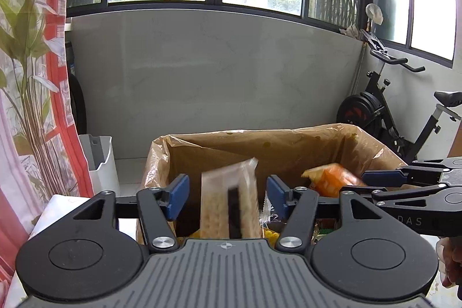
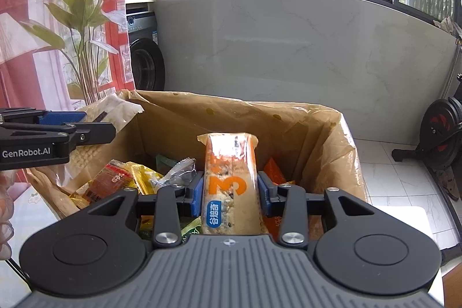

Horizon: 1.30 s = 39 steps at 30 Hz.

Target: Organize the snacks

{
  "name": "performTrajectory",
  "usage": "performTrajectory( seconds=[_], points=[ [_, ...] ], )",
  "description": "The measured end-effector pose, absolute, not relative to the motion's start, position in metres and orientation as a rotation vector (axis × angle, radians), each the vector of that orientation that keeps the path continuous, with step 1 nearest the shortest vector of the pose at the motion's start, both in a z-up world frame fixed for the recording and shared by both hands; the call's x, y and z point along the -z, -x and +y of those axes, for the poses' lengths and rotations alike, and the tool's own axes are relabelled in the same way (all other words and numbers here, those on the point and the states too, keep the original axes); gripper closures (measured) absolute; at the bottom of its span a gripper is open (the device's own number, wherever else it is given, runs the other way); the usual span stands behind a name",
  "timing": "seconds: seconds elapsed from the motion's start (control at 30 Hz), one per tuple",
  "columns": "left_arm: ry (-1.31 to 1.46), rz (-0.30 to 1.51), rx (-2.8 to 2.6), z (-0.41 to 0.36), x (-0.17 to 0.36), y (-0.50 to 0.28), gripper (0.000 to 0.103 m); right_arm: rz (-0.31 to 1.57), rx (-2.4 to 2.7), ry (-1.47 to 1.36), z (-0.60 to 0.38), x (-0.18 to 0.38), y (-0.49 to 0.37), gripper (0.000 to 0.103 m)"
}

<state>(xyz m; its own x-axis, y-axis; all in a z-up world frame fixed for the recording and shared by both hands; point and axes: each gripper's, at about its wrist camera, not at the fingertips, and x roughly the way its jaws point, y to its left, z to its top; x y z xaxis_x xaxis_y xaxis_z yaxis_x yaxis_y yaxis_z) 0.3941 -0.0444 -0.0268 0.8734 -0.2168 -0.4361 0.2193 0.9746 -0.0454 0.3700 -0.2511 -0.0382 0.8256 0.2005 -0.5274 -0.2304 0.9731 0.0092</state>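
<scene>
A cardboard box (image 1: 288, 152) lined with a brown plastic bag holds several snack packets; it also shows in the right wrist view (image 2: 323, 134). My left gripper (image 1: 228, 192) is open above the box's near edge; a pale cracker packet (image 1: 228, 201), blurred, hangs loose between its blue pads without touching either. The same packet shows beside the left gripper in the right wrist view (image 2: 115, 111). My right gripper (image 2: 231, 192) is shut on an orange-and-clear grain bar packet (image 2: 231, 178), held upright over the box. It shows at the right in the left wrist view (image 1: 332, 178).
A white bin (image 1: 101, 160) stands left of the box by a red flowered curtain (image 1: 31, 77). An exercise bike (image 1: 404, 111) stands at the right. A washing machine (image 2: 144, 59) is by the back wall. The floor is white tile (image 2: 398, 181).
</scene>
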Motion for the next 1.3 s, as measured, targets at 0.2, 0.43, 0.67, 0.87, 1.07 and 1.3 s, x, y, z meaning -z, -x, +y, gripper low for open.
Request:
performTrajectory(
  seconds=[0.2,0.43,0.67,0.87,1.07,1.3],
  points=[
    [-0.016,0.437,0.212,-0.043,0.016,-0.381,0.015,0.509,-0.211,0.048,-0.256,0.024,-0.355,0.030],
    [-0.057,0.400,0.209,-0.041,-0.007,-0.349,0.007,0.451,-0.228,0.018,-0.253,-0.002,-0.325,0.013],
    [-0.046,0.344,0.204,-0.036,-0.028,-0.288,0.006,0.377,-0.206,0.022,-0.248,-0.023,-0.274,0.000],
    [-0.003,0.302,0.175,-0.036,-0.046,-0.230,0.005,0.353,-0.128,-0.012,-0.244,-0.035,-0.225,0.000],
    [-0.024,0.267,0.128,-0.040,-0.060,-0.188,0.004,0.361,-0.134,-0.095,-0.243,-0.035,-0.182,0.000],
    [-0.064,0.295,0.091,-0.042,-0.058,-0.168,0.004,0.351,-0.098,-0.121,-0.250,-0.037,-0.153,0.000]
  ],
)
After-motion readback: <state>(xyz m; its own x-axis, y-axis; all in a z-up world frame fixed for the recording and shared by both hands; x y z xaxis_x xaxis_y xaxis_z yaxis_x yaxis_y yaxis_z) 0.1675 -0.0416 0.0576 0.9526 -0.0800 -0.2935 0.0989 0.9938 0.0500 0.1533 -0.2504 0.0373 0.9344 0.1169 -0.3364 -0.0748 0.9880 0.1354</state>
